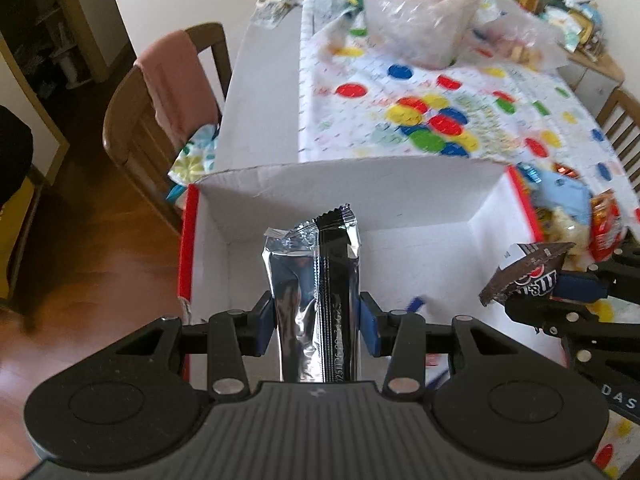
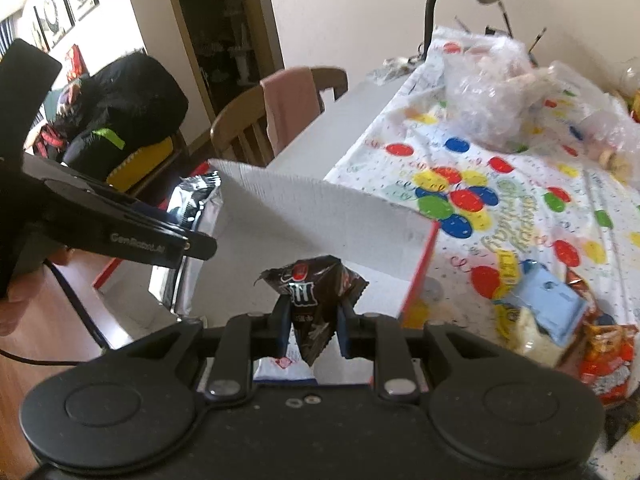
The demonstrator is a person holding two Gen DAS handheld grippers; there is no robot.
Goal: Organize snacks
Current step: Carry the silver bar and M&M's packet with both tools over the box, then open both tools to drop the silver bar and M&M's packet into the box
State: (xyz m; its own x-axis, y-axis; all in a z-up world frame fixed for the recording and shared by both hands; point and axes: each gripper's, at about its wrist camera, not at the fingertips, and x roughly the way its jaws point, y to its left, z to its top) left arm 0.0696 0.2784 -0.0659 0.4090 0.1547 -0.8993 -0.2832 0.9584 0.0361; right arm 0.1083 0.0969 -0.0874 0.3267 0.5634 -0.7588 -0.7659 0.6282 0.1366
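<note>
White cardboard box point(image 1: 420, 204) with red outer sides sits open at the near table edge, flap up at the back. Inside looks mostly bare white floor; a small blue bit shows near the left gripper's right finger, can't tell what it is.

Left gripper point(image 1: 318, 326) clamps a silver-and-black foil bar wrapper point(image 1: 316, 292) between its blue pads, wrapper upright, held above the box interior. In the right wrist view the same wrapper point(image 2: 192, 216) shows over the box's left side.

Right gripper point(image 2: 314, 330) pinches a small brown M&M's packet point(image 2: 316, 292), crumpled, also over the open box point(image 2: 320, 208). From the left view that packet point(image 1: 528, 268) hangs by the box's right wall.

Just outside the box on the right: loose snack pile point(image 2: 560, 320) on the dotted tablecloth point(image 2: 520, 184), with a light-blue packet, an orange-red bag and something pale yellow. Further back, clear plastic bags point(image 1: 420, 20) with blurry contents. Wooden chair point(image 1: 160, 112) with pink cloth stands left of the table.
</note>
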